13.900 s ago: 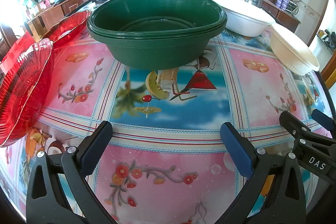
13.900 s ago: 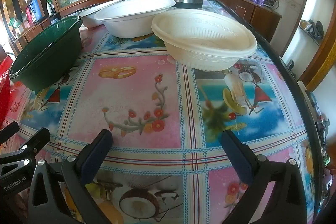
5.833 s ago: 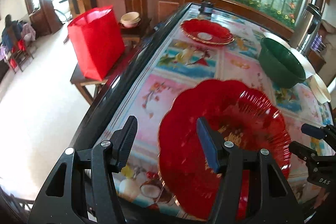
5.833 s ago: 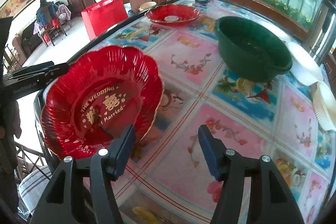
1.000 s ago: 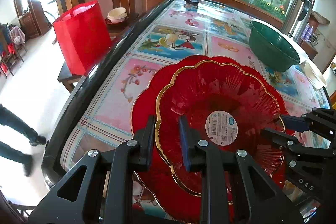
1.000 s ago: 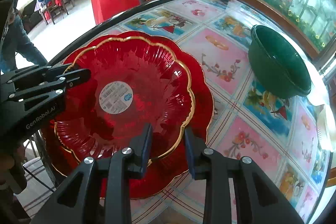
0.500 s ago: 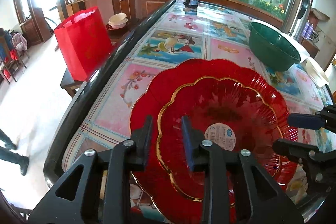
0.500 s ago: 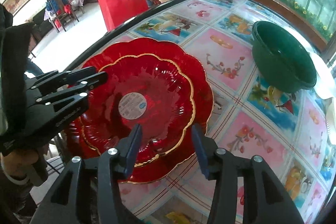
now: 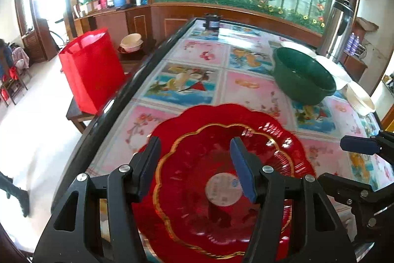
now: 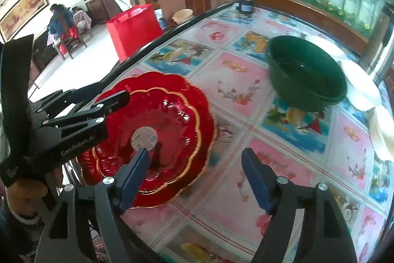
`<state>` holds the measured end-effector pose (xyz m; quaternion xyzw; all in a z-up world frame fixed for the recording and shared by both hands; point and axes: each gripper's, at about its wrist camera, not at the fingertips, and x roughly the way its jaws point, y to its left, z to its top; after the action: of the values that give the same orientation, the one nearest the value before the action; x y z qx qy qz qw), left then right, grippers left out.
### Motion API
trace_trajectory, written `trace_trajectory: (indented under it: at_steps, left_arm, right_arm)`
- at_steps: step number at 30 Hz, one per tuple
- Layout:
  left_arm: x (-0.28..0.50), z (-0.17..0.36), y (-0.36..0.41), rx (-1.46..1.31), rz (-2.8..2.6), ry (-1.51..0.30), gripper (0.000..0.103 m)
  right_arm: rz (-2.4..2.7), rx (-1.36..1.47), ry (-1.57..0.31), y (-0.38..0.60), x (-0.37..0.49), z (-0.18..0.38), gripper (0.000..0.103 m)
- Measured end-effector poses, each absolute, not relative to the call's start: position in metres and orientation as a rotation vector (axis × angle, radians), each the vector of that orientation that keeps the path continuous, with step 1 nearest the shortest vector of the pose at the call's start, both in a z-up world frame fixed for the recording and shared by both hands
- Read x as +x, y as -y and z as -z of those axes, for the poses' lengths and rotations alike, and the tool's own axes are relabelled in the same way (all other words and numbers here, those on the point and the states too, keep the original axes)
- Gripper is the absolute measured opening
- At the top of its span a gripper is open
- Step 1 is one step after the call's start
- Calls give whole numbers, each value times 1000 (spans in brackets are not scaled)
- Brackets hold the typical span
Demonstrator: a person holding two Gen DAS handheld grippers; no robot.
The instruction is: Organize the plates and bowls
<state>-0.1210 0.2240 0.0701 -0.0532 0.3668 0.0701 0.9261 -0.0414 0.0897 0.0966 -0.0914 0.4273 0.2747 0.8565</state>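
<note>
A gold-rimmed red plate (image 9: 192, 189) (image 10: 172, 120) with a round sticker lies nested on a larger red plate (image 9: 221, 115) (image 10: 160, 80) at the table's near corner. My left gripper (image 9: 194, 159) hovers over the plates' near-left side, its jaws opening, the pads clear of the rim. It also shows at the left as the left gripper (image 10: 110, 93). My right gripper (image 10: 194, 159) is beside the plates' right rim with its jaws opening. Its left finger is over the rim without touching, and only tablecloth lies between the pads. It appears at the right edge as the right gripper (image 9: 337, 162).
Farther back stand a green bowl stack (image 9: 303, 80) (image 10: 305, 75), white bowls (image 9: 330, 65) (image 10: 357, 80) and a cream bowl (image 9: 359, 97) (image 10: 381, 132). A steel flask (image 9: 337, 26) stands behind them. A red bag (image 9: 91, 68) (image 10: 133, 26) sits on a bench past the table's dark left edge (image 9: 103, 120).
Both grippers were shut on the gold-rimmed plate's rim a second ago. They have since opened and lifted away, leaving it lying on the larger plate.
</note>
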Motion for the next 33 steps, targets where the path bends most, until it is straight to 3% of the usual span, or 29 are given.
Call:
trace_trajectory:
  at_steps: [33]
  left_arm:
    - [-63,-71,-114,-62,30,-848,59]
  right_arm:
    - [-362,89,-905,50,2,-94,81]
